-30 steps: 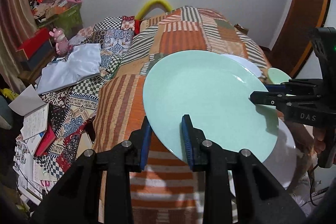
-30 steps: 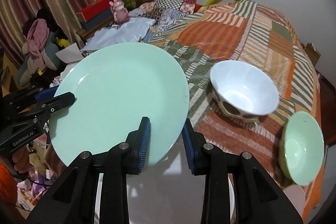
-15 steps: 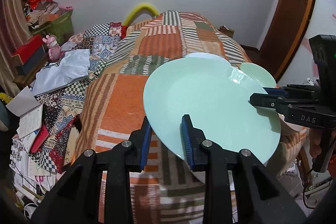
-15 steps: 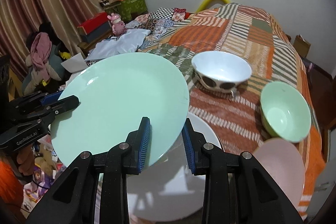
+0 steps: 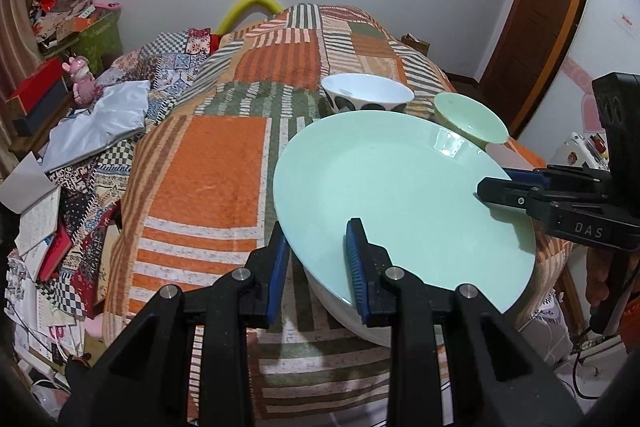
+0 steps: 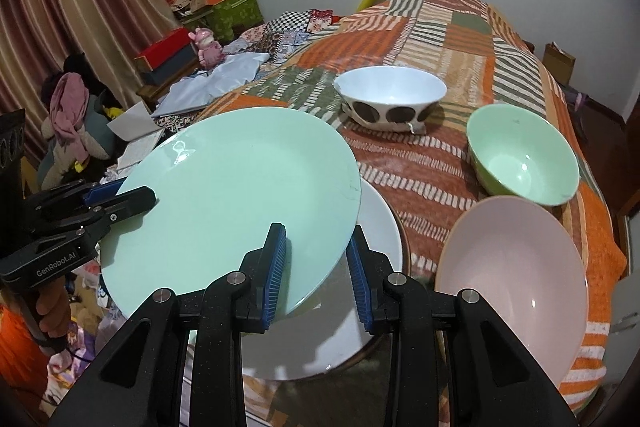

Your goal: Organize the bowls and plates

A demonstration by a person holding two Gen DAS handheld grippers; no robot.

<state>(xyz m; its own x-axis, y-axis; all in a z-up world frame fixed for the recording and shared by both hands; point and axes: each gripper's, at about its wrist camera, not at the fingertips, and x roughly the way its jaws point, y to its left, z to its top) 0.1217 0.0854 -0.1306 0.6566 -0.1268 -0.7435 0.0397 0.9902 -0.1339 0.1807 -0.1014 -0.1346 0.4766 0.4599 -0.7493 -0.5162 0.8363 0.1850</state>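
Mint-green, glossy and unmarked, the plate [image 6: 232,195] has travelled back along the patchwork blanket [image 5: 208,163] since a second ago; the pink bowl [image 6: 516,279] has come into view. Left gripper [image 5: 316,259] and right gripper [image 6: 316,267], jaws nearly closed, each pinch an opposite rim, holding it above the white plate [image 6: 380,227], with the spotted bowl [image 6: 390,99] and green bowl [image 6: 524,155] beyond.

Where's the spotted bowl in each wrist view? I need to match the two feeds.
Left wrist: spotted bowl sits upper centre, just beyond the far rim of the green plate.
Right wrist: spotted bowl sits upper centre-right, beyond the plate's right edge.
Shared landmark: the green bowl, to its right in both.
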